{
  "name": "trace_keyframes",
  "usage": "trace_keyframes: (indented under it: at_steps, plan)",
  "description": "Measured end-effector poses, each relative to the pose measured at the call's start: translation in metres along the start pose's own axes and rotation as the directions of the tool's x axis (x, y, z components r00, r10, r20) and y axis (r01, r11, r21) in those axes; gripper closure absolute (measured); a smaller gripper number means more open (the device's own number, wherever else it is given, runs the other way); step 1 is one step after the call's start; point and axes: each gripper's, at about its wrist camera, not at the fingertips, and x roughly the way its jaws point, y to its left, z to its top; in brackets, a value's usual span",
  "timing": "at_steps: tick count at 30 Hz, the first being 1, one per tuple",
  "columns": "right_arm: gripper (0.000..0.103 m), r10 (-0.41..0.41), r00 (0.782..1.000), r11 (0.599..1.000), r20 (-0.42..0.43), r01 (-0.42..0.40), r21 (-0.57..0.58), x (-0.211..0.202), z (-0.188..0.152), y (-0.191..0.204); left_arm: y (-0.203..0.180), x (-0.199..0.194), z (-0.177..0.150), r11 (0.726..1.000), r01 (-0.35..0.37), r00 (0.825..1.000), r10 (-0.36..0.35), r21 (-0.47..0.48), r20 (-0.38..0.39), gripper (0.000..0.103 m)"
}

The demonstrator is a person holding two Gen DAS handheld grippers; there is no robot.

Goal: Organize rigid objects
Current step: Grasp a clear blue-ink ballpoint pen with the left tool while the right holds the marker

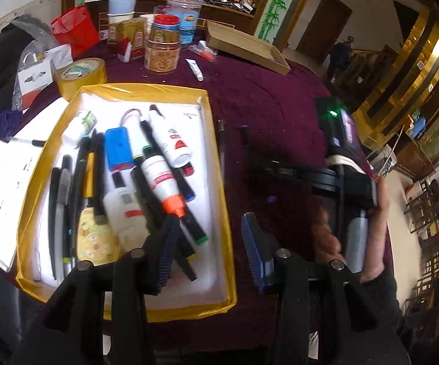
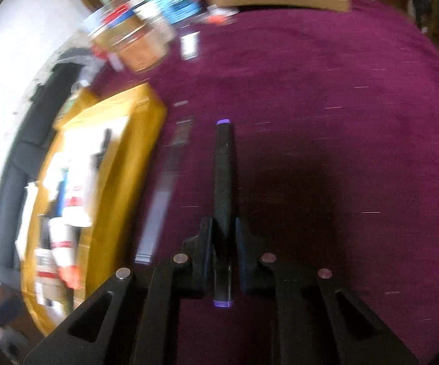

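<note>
A yellow-rimmed tray (image 1: 216, 164) with a white floor holds several markers, glue bottles and small bottles; it also shows blurred in the right wrist view (image 2: 122, 164). My left gripper (image 1: 210, 243) is open and empty over the tray's near right corner. My right gripper (image 2: 224, 228) is shut on a black marker with purple ends (image 2: 224, 176) and holds it over the purple cloth, right of the tray. The right gripper (image 1: 250, 152) shows blurred in the left wrist view with the marker. A thin dark pen (image 1: 222, 146) lies on the cloth beside the tray.
Jars (image 1: 161, 51), a yellow tape roll (image 1: 81, 74), a red bag (image 1: 75, 29), a small white tube (image 1: 195, 68) and a flat wooden box (image 1: 247, 47) stand at the far side of the purple-clothed table (image 1: 274, 97). Papers (image 1: 0, 188) lie left of the tray.
</note>
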Motion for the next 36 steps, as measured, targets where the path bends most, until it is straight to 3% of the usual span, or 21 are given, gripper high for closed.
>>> trace_keyframes:
  at_steps: [7,14,20,24,28,32,36]
  plan:
    - [0.09,0.053,0.996,0.997,0.066,-0.057,0.06,-0.021,-0.006,-0.078,-0.036,0.044,0.043,0.998,0.024,0.995,-0.019,0.05,-0.098,0.063]
    - [0.09,0.144,0.985,0.984,0.09,-0.152,0.089,-0.024,-0.01,-0.09,-0.064,0.115,0.098,0.998,0.013,0.969,0.001,0.056,-0.245,0.063]
    - [0.09,0.173,0.981,0.971,0.088,-0.185,0.152,-0.025,-0.013,-0.1,-0.07,0.165,0.116,0.989,-0.109,0.932,0.136,0.098,-0.337,0.063]
    - [0.09,0.168,0.982,0.97,0.092,-0.181,0.163,-0.025,-0.012,-0.099,-0.064,0.188,0.116,0.975,-0.201,0.888,0.221,0.093,-0.404,0.063]
    - [0.09,0.16,0.983,0.972,0.093,-0.173,0.159,-0.025,-0.012,-0.097,-0.064,0.198,0.111,0.967,-0.236,0.871,0.256,0.101,-0.419,0.063]
    - [0.09,0.158,0.983,0.971,0.091,-0.172,0.164,-0.025,-0.012,-0.098,-0.067,0.202,0.104,0.944,-0.298,0.848,0.33,0.142,-0.415,0.092]
    - [0.09,0.156,0.984,0.972,0.089,-0.169,0.163,-0.025,-0.012,-0.098,-0.068,0.197,0.089,0.963,-0.242,0.86,0.269,0.117,-0.434,0.097]
